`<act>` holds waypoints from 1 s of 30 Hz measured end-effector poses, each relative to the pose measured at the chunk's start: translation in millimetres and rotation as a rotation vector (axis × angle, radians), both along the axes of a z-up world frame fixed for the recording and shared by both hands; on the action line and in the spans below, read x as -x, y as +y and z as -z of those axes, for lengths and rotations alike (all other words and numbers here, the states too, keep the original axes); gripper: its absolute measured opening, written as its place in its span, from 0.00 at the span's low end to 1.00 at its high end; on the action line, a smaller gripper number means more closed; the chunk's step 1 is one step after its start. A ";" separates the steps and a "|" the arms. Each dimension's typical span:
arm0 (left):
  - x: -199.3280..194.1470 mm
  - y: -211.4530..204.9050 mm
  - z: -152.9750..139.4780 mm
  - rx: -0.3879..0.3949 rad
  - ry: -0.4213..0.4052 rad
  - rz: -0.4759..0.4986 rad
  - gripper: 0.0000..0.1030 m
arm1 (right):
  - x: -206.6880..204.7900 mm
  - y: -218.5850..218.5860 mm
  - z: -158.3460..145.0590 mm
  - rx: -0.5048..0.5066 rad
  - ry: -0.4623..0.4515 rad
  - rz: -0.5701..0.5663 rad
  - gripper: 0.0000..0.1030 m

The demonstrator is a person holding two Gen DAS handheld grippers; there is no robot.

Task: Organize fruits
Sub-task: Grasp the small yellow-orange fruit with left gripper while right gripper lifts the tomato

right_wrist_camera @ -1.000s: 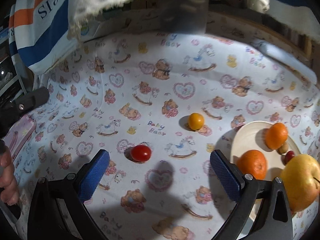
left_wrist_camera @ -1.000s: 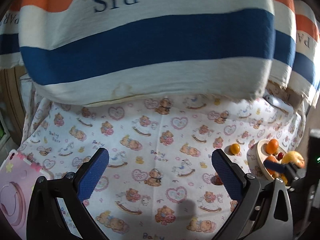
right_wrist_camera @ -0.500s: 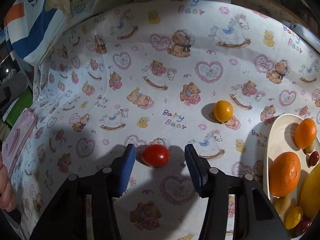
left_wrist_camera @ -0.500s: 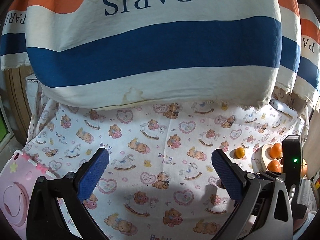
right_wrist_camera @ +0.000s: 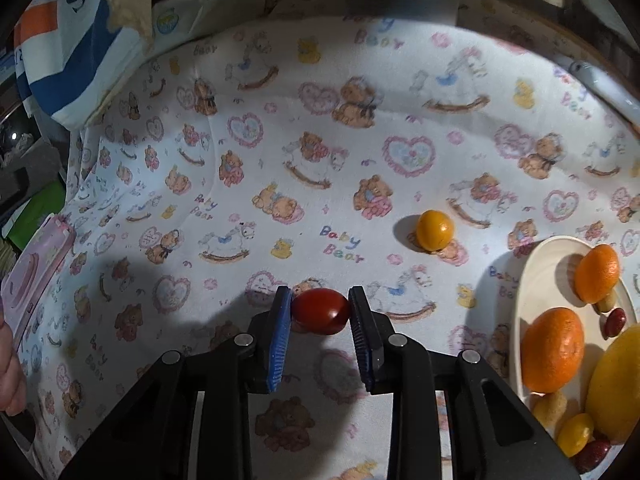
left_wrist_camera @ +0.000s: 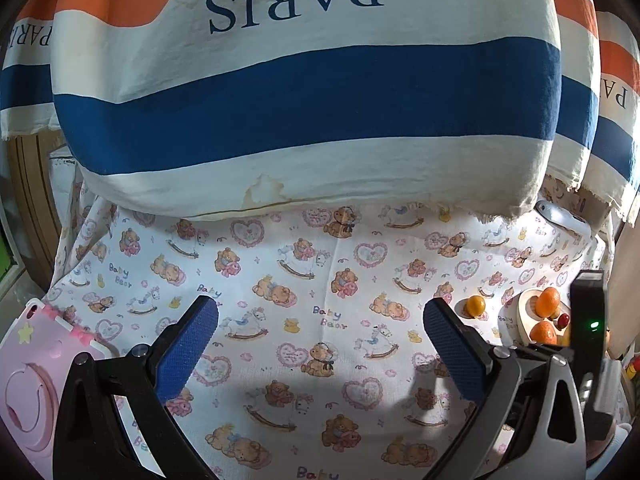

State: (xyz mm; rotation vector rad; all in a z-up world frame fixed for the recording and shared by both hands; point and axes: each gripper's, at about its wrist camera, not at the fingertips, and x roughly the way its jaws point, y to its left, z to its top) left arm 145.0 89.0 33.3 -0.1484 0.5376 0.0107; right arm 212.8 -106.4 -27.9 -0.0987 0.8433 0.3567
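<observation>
A red cherry tomato point(right_wrist_camera: 320, 311) lies on the bear-print cloth point(right_wrist_camera: 280, 152) between the blue pads of my right gripper point(right_wrist_camera: 320, 295). Its jaws are closing and both pads touch the tomato's sides. A small orange-yellow fruit point(right_wrist_camera: 435, 230) sits alone to the right, beyond it. At the right edge, a cream plate point(right_wrist_camera: 532, 280) holds two oranges point(right_wrist_camera: 552, 350), a yellow apple point(right_wrist_camera: 616, 384) and several small fruits. My left gripper point(left_wrist_camera: 320, 306) stands open over bare cloth with nothing between its fingers. Its view shows the loose fruit point(left_wrist_camera: 475, 305) and the plate point(left_wrist_camera: 524, 300) far right.
A striped cloth printed PARIS point(left_wrist_camera: 304, 100) hangs over the far side of the surface. A pink case point(left_wrist_camera: 28, 368) lies at the left edge. A person's hand point(right_wrist_camera: 8, 368) shows at the left border of the right wrist view.
My right gripper has come down around the red tomato and its jaws have gone from wide open to touching it. The left gripper has stayed put and open.
</observation>
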 end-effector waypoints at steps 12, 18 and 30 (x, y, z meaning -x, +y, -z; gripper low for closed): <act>4.6 -44.6 -8.3 -0.062 -0.007 0.162 0.98 | 27.0 -69.4 -41.6 -0.022 -0.153 0.117 0.29; -14.3 -105.9 -4.5 -0.137 0.052 0.332 0.85 | 53.0 -118.3 -59.6 -0.027 -0.233 0.190 0.29; -80.6 -166.9 37.6 -0.066 0.242 0.343 0.64 | 83.1 -183.1 -77.7 -0.012 -0.368 0.364 0.29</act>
